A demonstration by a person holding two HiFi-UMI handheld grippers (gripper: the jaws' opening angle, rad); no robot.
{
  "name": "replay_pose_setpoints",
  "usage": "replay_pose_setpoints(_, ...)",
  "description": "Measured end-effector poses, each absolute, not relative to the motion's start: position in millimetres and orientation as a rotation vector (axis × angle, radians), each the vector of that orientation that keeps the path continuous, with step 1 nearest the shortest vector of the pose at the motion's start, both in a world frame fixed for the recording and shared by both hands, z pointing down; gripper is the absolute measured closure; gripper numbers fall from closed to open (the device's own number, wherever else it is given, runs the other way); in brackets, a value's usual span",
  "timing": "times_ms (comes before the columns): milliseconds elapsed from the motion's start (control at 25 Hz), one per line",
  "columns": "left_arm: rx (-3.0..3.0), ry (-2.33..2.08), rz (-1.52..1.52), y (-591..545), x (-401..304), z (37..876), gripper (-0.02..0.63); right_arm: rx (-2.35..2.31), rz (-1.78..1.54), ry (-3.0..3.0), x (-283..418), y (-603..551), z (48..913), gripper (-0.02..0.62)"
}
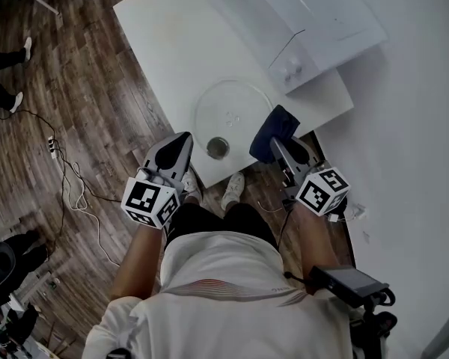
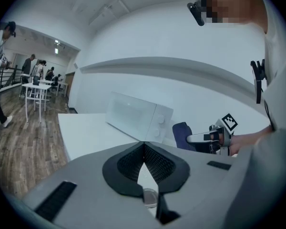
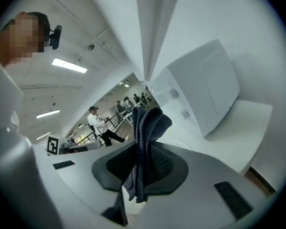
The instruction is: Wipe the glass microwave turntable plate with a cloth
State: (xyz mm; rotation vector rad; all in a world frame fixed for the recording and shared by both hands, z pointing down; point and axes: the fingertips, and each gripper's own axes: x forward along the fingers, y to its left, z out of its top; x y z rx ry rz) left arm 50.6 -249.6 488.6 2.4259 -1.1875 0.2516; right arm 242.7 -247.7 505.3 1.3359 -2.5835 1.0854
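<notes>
The clear glass turntable plate (image 1: 232, 112) lies flat on the white table (image 1: 168, 43), just in front of the microwave. My right gripper (image 1: 278, 142) hovers at the plate's right edge, shut on a dark blue cloth (image 1: 275, 128). In the right gripper view the cloth (image 3: 149, 124) stands bunched between the jaws of that gripper (image 3: 143, 149). My left gripper (image 1: 183, 140) is at the table's near edge, left of the plate. Its jaws (image 2: 144, 146) meet at the tips with nothing held. From the left gripper view I see the cloth (image 2: 181, 133) and the right gripper (image 2: 202, 138).
A white microwave (image 1: 318, 28) stands at the table's far right, beside a white wall. A small round metal-and-glass piece (image 1: 218, 148) sits on the table's near edge. Cables (image 1: 63, 174) trail over the wooden floor at left. People stand far off in the room.
</notes>
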Motion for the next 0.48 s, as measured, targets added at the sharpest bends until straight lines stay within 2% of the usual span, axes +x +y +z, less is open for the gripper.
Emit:
replay_pose_setpoints(280,2.505,-1.334,0.179,-209.3,60.8,413.3,0.595,1.322,0.778,-2.826,261.1,-212.1,409.2,0.534)
replay_pose_setpoints(480,2.56,-1.414,0.128,-202.3,57.7,362.4,0.595,1.293,0.679,-2.914,263.1,-199.5,366.1,0.534)
